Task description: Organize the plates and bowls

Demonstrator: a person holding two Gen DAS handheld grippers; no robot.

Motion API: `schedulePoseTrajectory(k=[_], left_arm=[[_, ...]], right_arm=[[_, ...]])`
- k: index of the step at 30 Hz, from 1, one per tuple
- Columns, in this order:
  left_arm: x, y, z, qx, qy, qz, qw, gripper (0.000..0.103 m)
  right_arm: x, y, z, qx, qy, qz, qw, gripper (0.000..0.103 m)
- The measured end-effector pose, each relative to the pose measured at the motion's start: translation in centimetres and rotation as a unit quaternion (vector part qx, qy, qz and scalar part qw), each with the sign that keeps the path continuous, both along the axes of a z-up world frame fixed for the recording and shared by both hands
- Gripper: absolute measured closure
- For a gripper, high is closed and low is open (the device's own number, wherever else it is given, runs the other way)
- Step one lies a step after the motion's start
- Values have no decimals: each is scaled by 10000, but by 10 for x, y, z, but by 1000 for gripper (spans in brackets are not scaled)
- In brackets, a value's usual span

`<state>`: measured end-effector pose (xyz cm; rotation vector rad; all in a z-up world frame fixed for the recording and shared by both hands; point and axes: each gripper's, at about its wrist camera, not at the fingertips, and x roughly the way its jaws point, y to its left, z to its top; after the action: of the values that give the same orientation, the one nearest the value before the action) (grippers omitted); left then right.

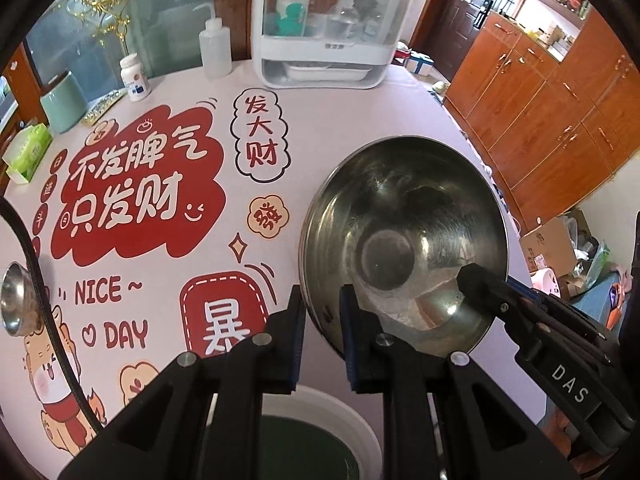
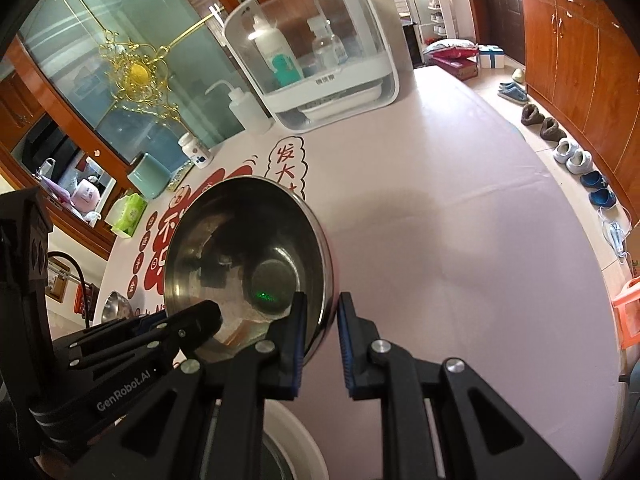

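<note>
Two hand-held grippers, left hand-held gripper (image 1: 322,332) and right hand-held gripper (image 2: 322,334), pinch opposite rims of the round stainless-steel bowl (image 1: 404,248); uneven lifting could make it slip onto the counter (image 2: 460,220).

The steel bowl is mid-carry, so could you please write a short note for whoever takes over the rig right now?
Left gripper: shut on the steel bowl rim.
Right gripper: shut on the opposite rim.
The bowl hangs tilted above the table, between both grippers.
A white bowl sits below the grippers; a small steel bowl is at the table's left edge.
Left: set the bowl down, then sort the others.
</note>
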<state>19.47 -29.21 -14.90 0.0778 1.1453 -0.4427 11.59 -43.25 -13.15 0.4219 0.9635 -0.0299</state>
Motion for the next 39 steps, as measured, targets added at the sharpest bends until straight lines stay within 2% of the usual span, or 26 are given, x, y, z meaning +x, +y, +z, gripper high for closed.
schedulePoseTrajectory(k=[11, 18, 39], left_arm=[[-51, 0, 18, 44, -225, -137, 9996, 88], [-84, 0, 14, 41, -101, -150, 9998, 87], [-165, -29, -26, 359, 474, -479, 9971, 86]], right_arm=[[-47, 1, 19, -40, -218, 28, 9997, 88], [-77, 1, 22, -97, -194, 137, 9997, 88], [-156, -20, -18, 0, 483, 169, 9987, 88]])
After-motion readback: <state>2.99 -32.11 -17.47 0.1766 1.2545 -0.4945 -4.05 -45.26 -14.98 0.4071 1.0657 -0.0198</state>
